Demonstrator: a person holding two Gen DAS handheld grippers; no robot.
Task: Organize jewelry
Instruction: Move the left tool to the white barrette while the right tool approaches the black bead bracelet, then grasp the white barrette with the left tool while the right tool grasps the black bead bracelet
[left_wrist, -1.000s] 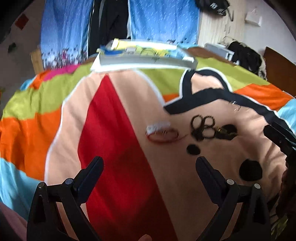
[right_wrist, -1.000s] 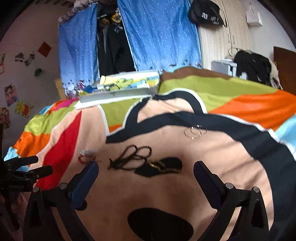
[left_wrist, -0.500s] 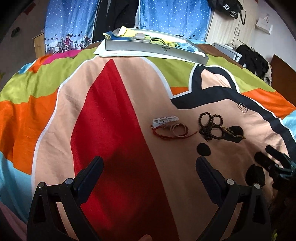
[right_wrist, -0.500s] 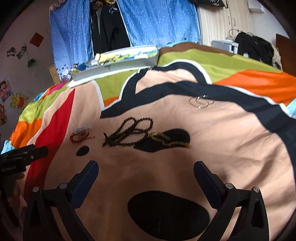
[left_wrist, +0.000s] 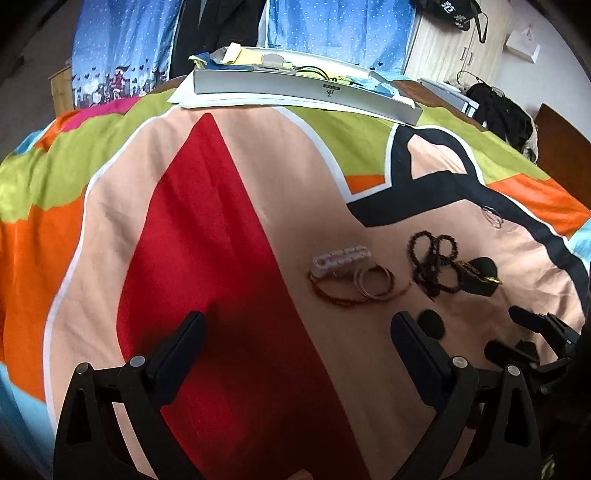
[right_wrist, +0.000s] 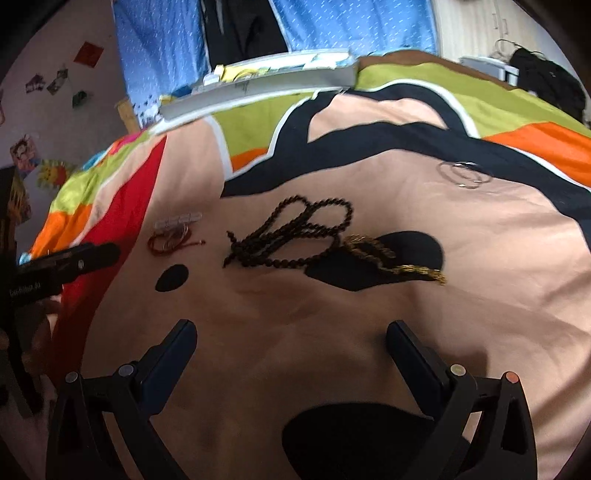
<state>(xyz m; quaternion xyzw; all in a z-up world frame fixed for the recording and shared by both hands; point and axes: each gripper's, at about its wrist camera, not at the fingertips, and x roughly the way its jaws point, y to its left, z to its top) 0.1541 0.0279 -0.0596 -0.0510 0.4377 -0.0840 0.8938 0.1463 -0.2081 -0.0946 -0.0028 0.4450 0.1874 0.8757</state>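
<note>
Jewelry lies on a colourful bedspread. A white bar-shaped piece rests beside pink rings and a red cord bracelet. To their right sit a dark bead necklace, a gold chain and silver hoops. My left gripper is open, hovering short of the red cord. My right gripper is open, just short of the bead necklace. Each gripper shows at the edge of the other's view.
A long grey tray full of mixed items lies at the far edge of the bed. Blue curtains and dark hanging clothes stand behind it. Dark clothing is heaped at the far right.
Both grippers have tilted down and moved in toward the bedspread, so the jewelry now sits closer and larger in both views. Both stay open.
</note>
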